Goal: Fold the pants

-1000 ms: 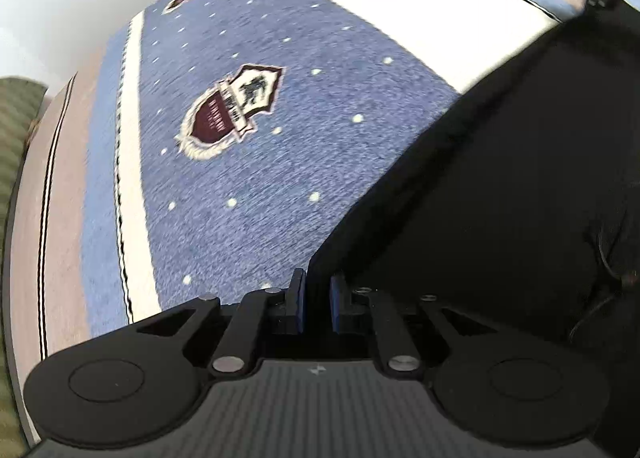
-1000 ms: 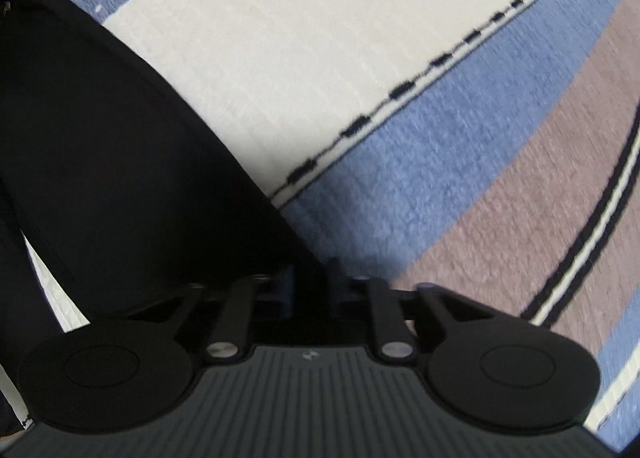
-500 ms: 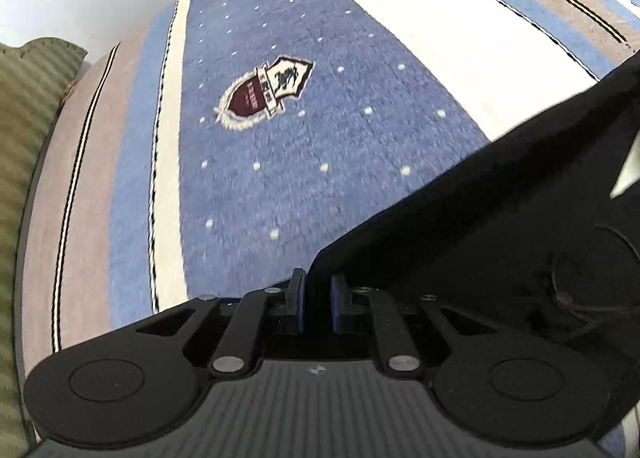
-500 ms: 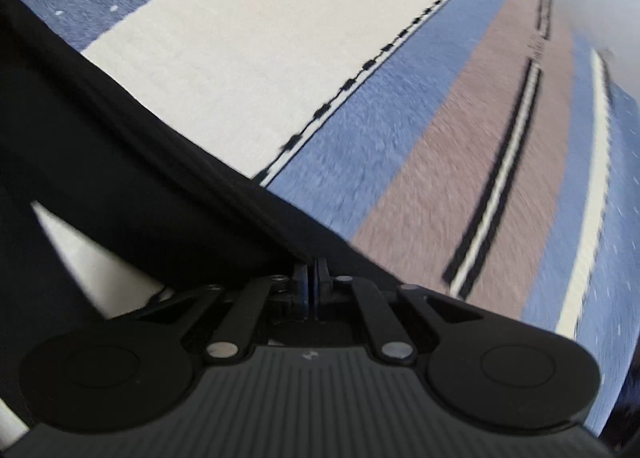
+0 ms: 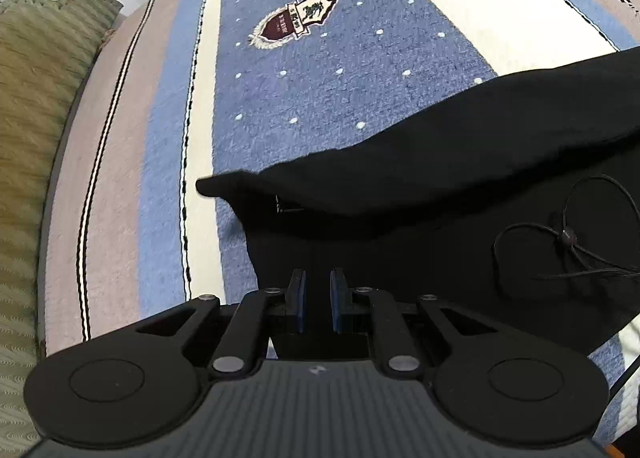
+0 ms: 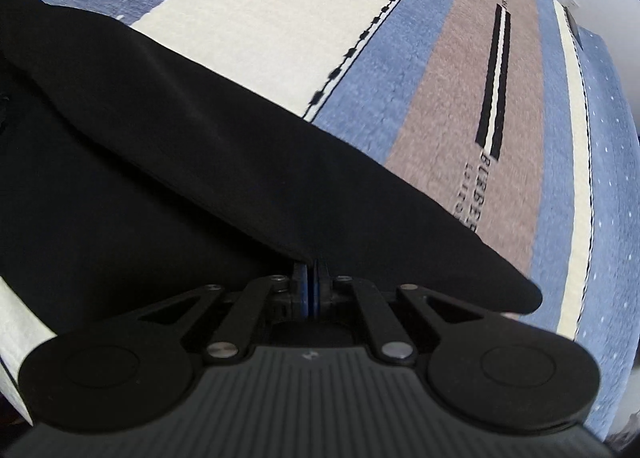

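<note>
Right now both grippers are holding the black pants (image 5: 460,162) up over a striped blanket (image 5: 320,78) with blue, cream and brown bands. The left gripper (image 5: 318,300) has its blue pads close together, with a fold of black cloth between them. The cloth in that gap is dark, but it looks pinched. The right gripper (image 6: 311,290) has its pads pressed tight together on an edge of the pants (image 6: 200,118).

From the left gripper, the pants go away to the right, and a thin black drawstring (image 5: 568,236) loops on the cloth there. From the right gripper, the pants go away to the left. So the long held edge seems to run from one gripper to the other, like a line between two hands. More black cloth lies under that edge on the blanket.

A blanket crest (image 5: 296,20) sits well ahead of the left gripper, and a green ribbed cushion (image 5: 36,98) is past the blanket's left edge.

I think the fold is partway done. Each gripper is at its own end, so neither is nearer, and both should carry the edge the same way to keep it straight.
</note>
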